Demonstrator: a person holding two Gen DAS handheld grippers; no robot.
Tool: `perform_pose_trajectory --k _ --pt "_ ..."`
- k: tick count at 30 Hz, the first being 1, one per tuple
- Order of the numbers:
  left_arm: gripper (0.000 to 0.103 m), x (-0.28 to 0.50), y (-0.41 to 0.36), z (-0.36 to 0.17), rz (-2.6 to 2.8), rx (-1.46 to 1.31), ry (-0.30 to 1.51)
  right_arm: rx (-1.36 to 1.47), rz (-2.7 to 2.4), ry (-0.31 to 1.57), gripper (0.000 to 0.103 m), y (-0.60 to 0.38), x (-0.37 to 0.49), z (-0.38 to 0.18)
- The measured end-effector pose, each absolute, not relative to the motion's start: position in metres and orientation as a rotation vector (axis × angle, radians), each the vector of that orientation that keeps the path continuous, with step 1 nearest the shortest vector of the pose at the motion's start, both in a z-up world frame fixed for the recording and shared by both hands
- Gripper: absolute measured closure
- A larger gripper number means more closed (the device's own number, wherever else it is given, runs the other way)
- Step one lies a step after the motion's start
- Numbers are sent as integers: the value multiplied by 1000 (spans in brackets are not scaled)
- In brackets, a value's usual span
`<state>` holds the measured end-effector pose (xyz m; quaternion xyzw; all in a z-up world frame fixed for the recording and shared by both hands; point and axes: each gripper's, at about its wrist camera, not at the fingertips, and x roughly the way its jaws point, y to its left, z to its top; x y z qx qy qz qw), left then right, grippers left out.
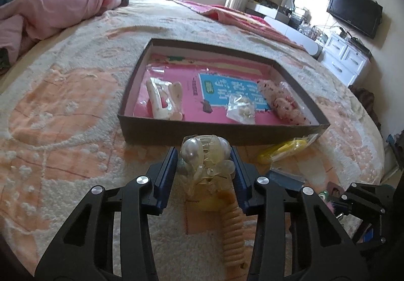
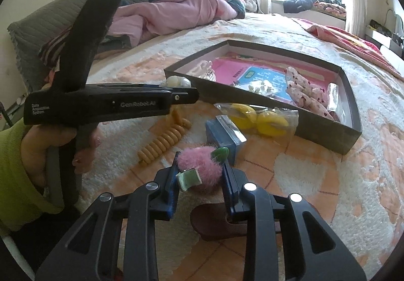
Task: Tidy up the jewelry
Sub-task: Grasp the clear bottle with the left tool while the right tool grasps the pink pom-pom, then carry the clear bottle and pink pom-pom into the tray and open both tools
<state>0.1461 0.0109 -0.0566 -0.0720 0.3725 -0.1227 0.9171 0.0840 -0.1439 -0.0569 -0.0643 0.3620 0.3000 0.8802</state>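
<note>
My left gripper [image 1: 205, 154] is shut on a clear pearl hair claw [image 1: 204, 152], just in front of the dark shallow box [image 1: 222, 133]. The same claw [image 2: 176, 81] shows past the left gripper's body in the right wrist view. My right gripper [image 2: 200, 167] is shut on a fluffy pink clip [image 2: 202, 167] with a green leaf. Inside the box [image 2: 325, 133] lie a cream hair claw [image 1: 164, 101], a small bag of earrings [image 1: 241, 109], a floral scrunchie [image 1: 282, 101] and a pink book [image 1: 227, 89].
On the bed's blanket near the box lie a bagged yellow item [image 2: 257, 119], a blue bagged box [image 2: 223, 134] and a tan coil hair tie [image 2: 164, 142]. A person's hand in a green sleeve [image 2: 15, 170] holds the left gripper. A pink duvet [image 1: 58, 10] is piled at the bed's far side.
</note>
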Motion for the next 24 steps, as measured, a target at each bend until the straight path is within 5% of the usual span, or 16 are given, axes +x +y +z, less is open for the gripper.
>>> perform_pose_trajectory --k 24 --pt "70 130 -16 -26 -304 -107 682 -89 528 685 75 -179 94 -30"
